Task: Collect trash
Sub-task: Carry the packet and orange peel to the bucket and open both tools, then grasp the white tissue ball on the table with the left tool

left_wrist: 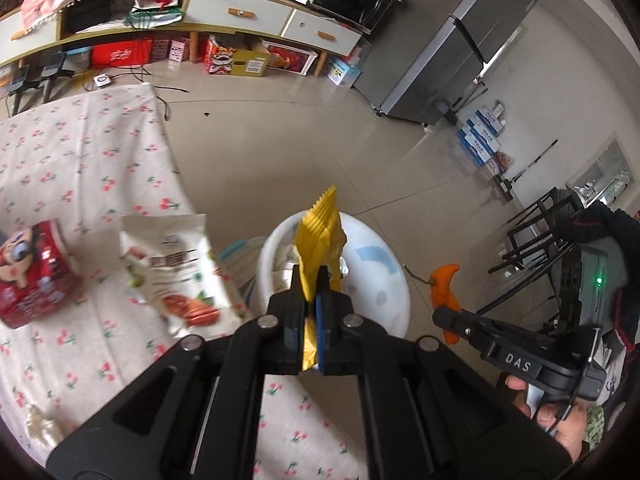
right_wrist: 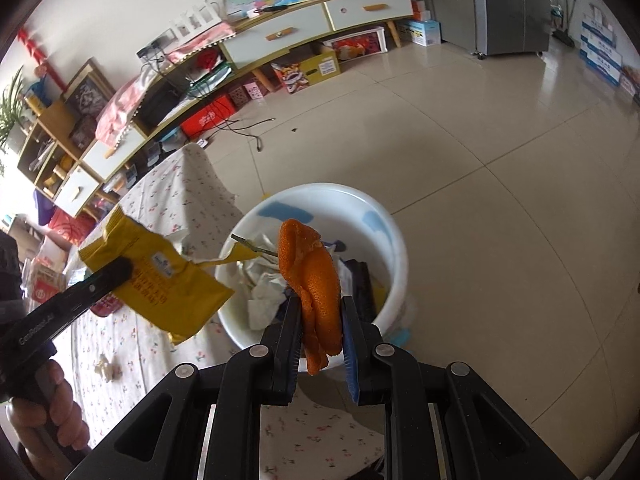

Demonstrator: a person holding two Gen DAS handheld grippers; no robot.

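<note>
- Over the white bin (right_wrist: 384, 216), which stands on the floor just beside the cloth-covered table (left_wrist: 80, 160), both grippers are positioned with loads.
- Left gripper (left_wrist: 308, 292): jaws fully closed on a yellow wrapper (left_wrist: 320, 232); the wrapper stands up between the pads, in line with the bin opening in the left wrist view.
- Right gripper (right_wrist: 320, 320): jaws nearly closed, clamping an orange peel (right_wrist: 316, 280); the peel hangs in front of the bin mouth in the right wrist view.
- Bin contents: crumpled white paper (right_wrist: 264, 288) and other dark scraps already lie inside, so part of the collection appears complete.
- Remaining on the table: a white snack bag (left_wrist: 176, 276), a red carton (left_wrist: 32, 272) and pale crumbs (left_wrist: 40, 428). Whether the carton counts as trash cannot be told.
- Assessment: the task is partway through. Both held items are judged ready for release into the bin; at least the snack bag and crumbs are left to clear.
</note>
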